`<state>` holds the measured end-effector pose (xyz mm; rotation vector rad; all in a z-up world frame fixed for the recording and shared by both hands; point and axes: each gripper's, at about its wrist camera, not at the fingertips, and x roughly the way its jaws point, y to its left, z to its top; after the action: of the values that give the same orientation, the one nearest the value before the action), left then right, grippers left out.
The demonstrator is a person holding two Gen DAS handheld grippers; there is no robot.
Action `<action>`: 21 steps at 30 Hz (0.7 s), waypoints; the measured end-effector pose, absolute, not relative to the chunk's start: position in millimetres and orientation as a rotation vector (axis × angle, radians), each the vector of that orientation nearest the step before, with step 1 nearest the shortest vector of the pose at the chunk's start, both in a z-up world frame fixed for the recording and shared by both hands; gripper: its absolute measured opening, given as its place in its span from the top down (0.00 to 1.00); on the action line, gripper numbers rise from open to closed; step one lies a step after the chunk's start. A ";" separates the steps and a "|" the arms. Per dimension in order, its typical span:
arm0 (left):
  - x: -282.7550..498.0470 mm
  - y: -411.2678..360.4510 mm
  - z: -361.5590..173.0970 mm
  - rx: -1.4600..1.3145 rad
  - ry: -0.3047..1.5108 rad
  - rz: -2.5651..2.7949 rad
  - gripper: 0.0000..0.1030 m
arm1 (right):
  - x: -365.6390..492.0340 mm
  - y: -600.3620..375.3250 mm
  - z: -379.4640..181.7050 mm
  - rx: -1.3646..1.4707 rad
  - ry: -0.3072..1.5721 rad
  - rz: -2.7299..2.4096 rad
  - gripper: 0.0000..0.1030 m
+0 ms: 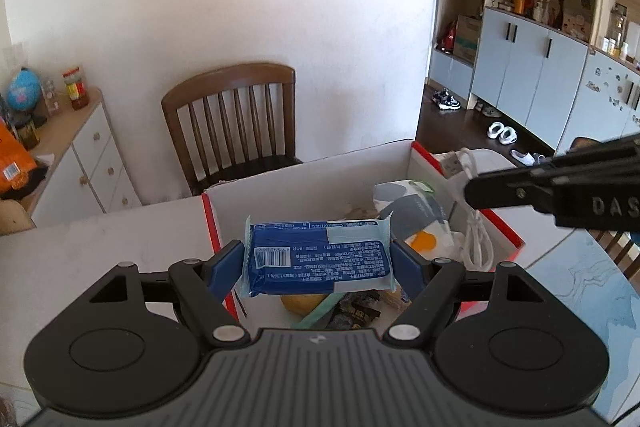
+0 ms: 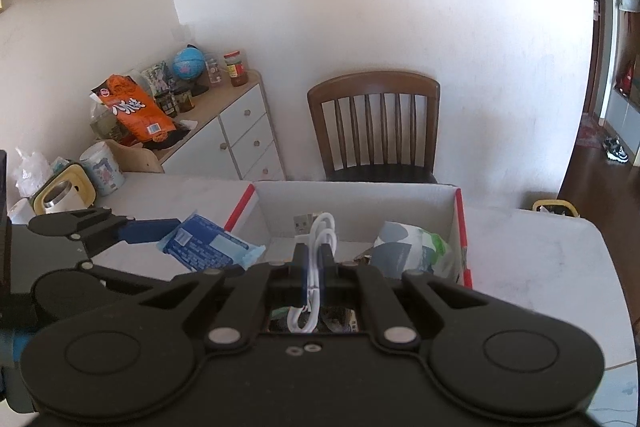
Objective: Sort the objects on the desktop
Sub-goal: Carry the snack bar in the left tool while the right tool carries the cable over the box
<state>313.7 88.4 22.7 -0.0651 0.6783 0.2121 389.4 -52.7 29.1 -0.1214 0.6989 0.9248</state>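
Black gripper hardware fills the foreground of both wrist views. Between the blue pads of the left gripper (image 1: pixel 318 261), whose jaws stand fairly wide and press on both ends of it, is a blue-and-white snack packet (image 1: pixel 318 259), held level in the air above the near-left corner of a white cardboard box with red edges (image 1: pixel 304 173) on the pale desk (image 1: pixel 100 247). On the right gripper (image 2: pixel 316 259) the jaws are clamped tight on a coiled white charging cable (image 2: pixel 322 227), its plug end hanging over the box interior. Already lying in the box are a grey-and-white tissue pack (image 2: pixel 408 245), a yellow rounded item, and dark wrappers. Sorting looks well advanced: both held items appear ready to drop in. Beyond the box, a mug and a small container remain at the desk's far left.
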 end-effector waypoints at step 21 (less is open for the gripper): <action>385.8 131.0 -4.7 -0.115 0.806 0.230 0.24 | 413.6 -23.2 -11.8 -0.126 0.788 0.913 0.96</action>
<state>385.8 131.0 -4.7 -0.1154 0.8059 0.2300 413.6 -23.2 -11.8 -0.1257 0.7881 0.9133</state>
